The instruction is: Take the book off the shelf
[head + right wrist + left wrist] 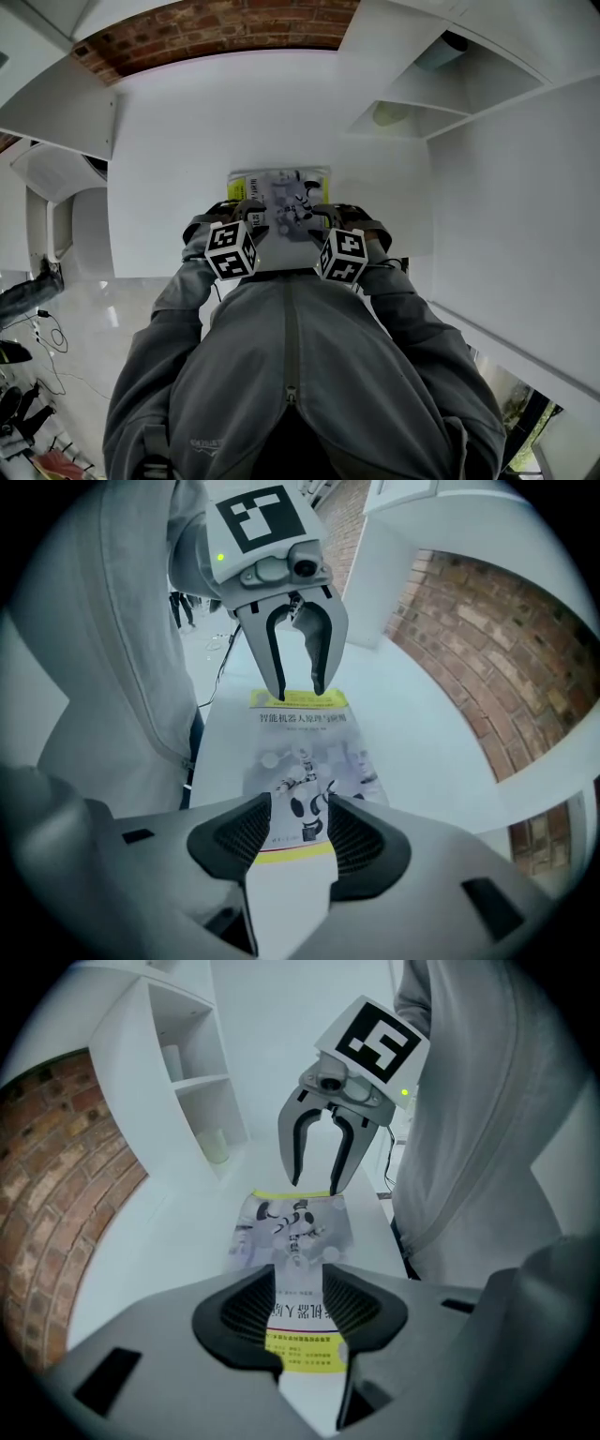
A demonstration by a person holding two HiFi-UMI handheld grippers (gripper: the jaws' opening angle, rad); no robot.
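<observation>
- White tabletop carries the book flat, clear of the shelf.
- Left gripper and right gripper flank its ends, jaws apart, holding nothing.
- Best practice, seemingly: draw both back without nudging it.

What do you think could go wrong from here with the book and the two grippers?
The book lies flat on the white table, so the open left gripper and right gripper, at opposite ends, may pinch only the cover or skid off. A nudge might also slide it toward the table's near edge.
</observation>
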